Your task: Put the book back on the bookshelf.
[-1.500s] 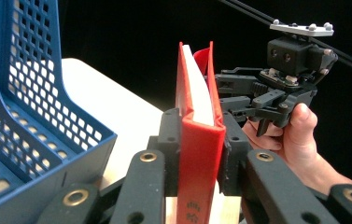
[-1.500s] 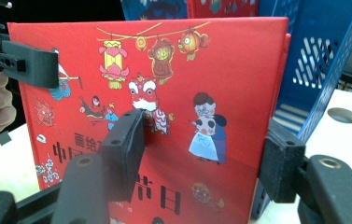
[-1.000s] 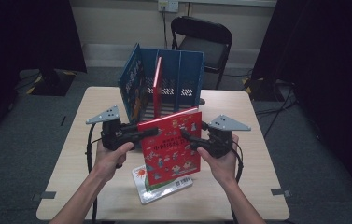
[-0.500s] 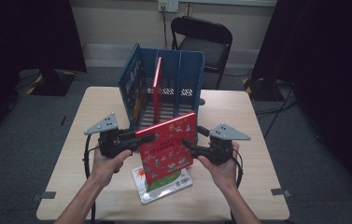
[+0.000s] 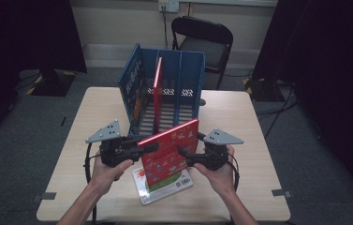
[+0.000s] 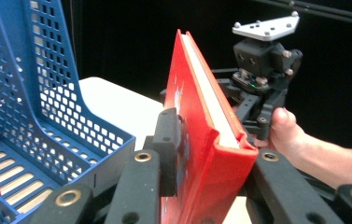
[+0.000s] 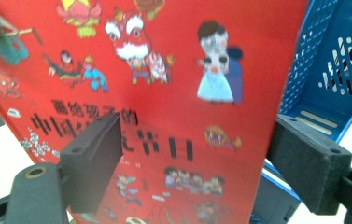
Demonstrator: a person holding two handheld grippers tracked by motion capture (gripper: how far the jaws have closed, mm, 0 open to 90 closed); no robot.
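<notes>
A red picture book (image 5: 169,150) hangs tilted over a white book (image 5: 162,190) that lies flat on the table. My left gripper (image 5: 148,147) is shut on its spine end; both pads press the red book (image 6: 197,121) between the jaws of the left gripper (image 6: 215,140), which have just been opening a little. My right gripper (image 5: 183,153) is at the book's right edge. Its jaws have just been opening, and in the right gripper view the right gripper (image 7: 201,154) stands wide, with the cover (image 7: 173,93) close beyond its pads and untouched by them.
A blue perforated file rack (image 5: 188,70) stands behind, with another red book (image 5: 157,89) upright in a slot. The rack's wall (image 6: 47,93) is close on the left gripper's side, and its corner (image 7: 332,70) lies past the right jaw. A black chair (image 5: 207,42) stands beyond the table (image 5: 239,122).
Both grippers and the red book have come down towards the white book on the table. The right gripper no longer clamps the book's edge.
</notes>
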